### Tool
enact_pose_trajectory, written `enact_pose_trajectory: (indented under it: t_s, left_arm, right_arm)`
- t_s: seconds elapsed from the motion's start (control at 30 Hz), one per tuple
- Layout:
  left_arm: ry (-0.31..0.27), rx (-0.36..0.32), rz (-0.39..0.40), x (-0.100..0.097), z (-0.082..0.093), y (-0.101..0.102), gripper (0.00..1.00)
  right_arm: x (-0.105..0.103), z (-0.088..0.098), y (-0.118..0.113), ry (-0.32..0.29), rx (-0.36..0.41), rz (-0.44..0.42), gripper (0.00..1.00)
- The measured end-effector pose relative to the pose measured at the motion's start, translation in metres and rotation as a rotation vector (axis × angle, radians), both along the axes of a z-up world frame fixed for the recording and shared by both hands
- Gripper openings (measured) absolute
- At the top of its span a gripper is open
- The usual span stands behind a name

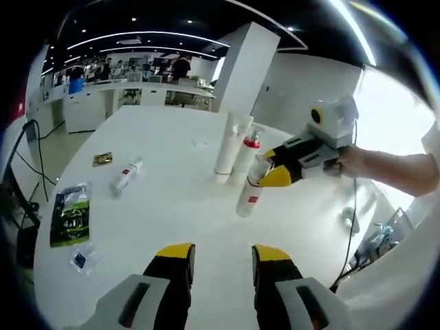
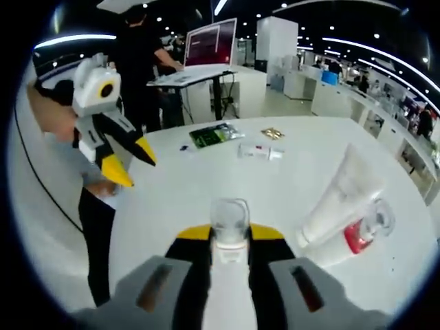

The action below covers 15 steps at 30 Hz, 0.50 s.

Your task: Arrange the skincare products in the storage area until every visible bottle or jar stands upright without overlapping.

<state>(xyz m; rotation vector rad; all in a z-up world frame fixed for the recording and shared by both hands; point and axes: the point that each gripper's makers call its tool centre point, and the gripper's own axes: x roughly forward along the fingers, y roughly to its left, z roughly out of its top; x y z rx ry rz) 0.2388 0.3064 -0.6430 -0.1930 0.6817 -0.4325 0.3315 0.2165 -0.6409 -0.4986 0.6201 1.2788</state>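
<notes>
My right gripper [image 2: 230,240] is shut on a white bottle [image 2: 229,275] with a clear cap. It holds the bottle [image 1: 247,196] tilted, its base just above or on the white table [image 1: 179,220]. That gripper [image 1: 271,167] enters the left gripper view from the right. Just behind stand a tall white tube [image 1: 227,148] and a spray bottle with a red collar [image 1: 248,157], both upright and side by side. These are the tube [image 2: 340,196] and red-collared bottle [image 2: 357,237] in the right gripper view. A small white tube [image 1: 126,176] lies flat. My left gripper [image 1: 221,265] hovers open and holds nothing.
A green packet [image 1: 70,214], a gold sachet [image 1: 102,159] and a small blue sachet [image 1: 81,260] lie near the table's left edge. A person's hand [image 1: 357,161] holds the right gripper. A person in black [image 2: 141,62] stands by a desk with a monitor [image 2: 210,42].
</notes>
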Motion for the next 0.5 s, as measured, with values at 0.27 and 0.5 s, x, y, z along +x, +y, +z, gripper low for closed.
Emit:
enact_pose_trajectory:
  t_s: [0.27,0.5]
  left_arm:
    - [0.002,-0.002,0.010,0.005,-0.005,0.003,0.35]
    - [0.016,0.001,0.010,0.000,-0.011,0.002,0.35]
  right_arm:
    - [0.007,-0.001,0.003,0.000,0.005,-0.011,0.19]
    - [0.011,-0.005,0.005,-0.014,-0.003,-0.001,0.19]
